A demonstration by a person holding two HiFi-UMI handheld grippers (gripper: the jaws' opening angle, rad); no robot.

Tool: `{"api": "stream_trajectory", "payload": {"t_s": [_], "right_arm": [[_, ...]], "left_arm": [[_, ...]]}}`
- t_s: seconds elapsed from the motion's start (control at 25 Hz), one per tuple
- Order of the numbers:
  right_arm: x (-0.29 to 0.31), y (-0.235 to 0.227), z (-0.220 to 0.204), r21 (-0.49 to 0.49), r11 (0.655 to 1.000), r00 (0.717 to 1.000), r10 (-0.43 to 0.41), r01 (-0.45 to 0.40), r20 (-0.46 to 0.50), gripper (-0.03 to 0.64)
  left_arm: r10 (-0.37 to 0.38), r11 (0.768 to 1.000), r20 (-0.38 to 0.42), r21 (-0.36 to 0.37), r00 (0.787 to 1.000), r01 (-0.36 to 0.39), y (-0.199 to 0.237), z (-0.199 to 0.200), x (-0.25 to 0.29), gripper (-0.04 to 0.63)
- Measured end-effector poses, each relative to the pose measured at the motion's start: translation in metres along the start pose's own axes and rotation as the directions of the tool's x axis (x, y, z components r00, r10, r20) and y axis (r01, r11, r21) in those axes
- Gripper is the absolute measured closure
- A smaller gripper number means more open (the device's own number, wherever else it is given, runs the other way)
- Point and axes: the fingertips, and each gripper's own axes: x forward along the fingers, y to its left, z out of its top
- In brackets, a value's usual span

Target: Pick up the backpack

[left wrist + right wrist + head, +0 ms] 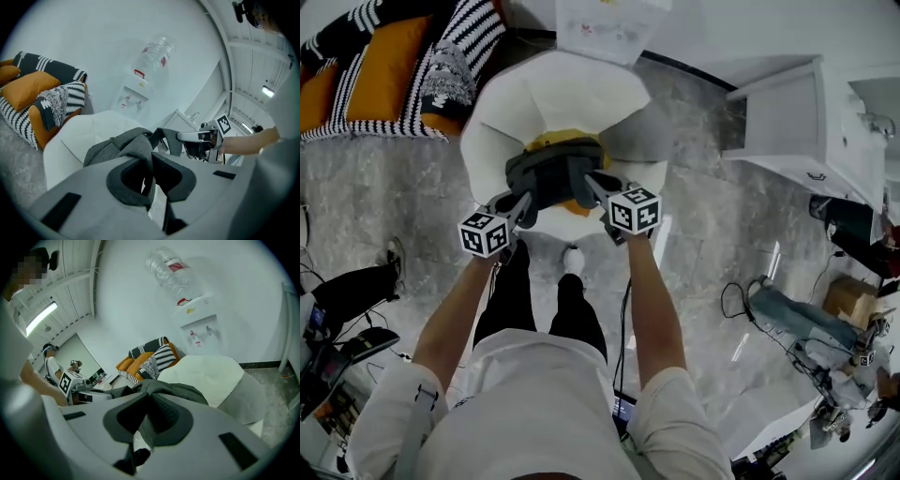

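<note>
A grey backpack (555,175) with a yellow part hangs just above the seat of a white armchair (581,94). My left gripper (523,202) is shut on a grey strap at the pack's left side. My right gripper (594,184) is shut on the strap at its right side. In the left gripper view the grey fabric (123,144) runs down between the jaws of my left gripper (149,171), and the right gripper (188,137) shows beyond it. In the right gripper view a strap (174,391) is pinched in my right gripper (150,422), with the left gripper (93,397) at the left.
A sofa with striped and orange cushions (394,66) stands at the back left. A water dispenser (609,28) is behind the armchair and a white cabinet (797,122) is at the right. Cables and gear (797,323) lie on the floor at the right.
</note>
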Motion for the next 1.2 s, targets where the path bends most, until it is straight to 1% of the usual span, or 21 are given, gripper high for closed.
{"api": "stream_trajectory", "payload": {"t_s": [0.2,0.36,0.64,0.76,1.0,1.2], "right_arm": [[-0.029,0.012,0.001,0.002,1.000,0.999,0.030,-0.030,0.044,0.581],[-0.048,0.025,0.001,-0.020,0.998,0.997,0.055,-0.054,0.059,0.581],[-0.078,0.060,0.010,-0.064,0.992,0.988,0.117,-0.111,0.104,0.581],[-0.090,0.070,0.017,-0.076,0.990,0.985,0.130,-0.122,0.113,0.581],[-0.115,0.089,0.036,-0.078,0.990,0.977,0.131,-0.120,0.166,0.581],[-0.138,0.101,0.051,-0.078,0.993,0.969,0.107,-0.091,0.221,0.581]], "left_arm": [[0.005,1.000,0.026,0.030,1.000,-0.006,-0.025,0.010,-0.009,0.565],[0.024,0.997,0.043,0.067,0.999,-0.026,-0.042,0.017,-0.023,0.565],[0.051,0.993,0.099,0.103,0.994,-0.061,-0.071,0.029,-0.055,0.565],[0.053,0.992,0.110,0.112,0.992,-0.066,-0.083,0.036,-0.065,0.565],[0.012,0.990,0.139,0.135,0.990,-0.031,-0.108,0.059,-0.083,0.565],[-0.044,0.984,0.152,0.178,0.987,0.016,-0.127,0.078,-0.094,0.565]]}}
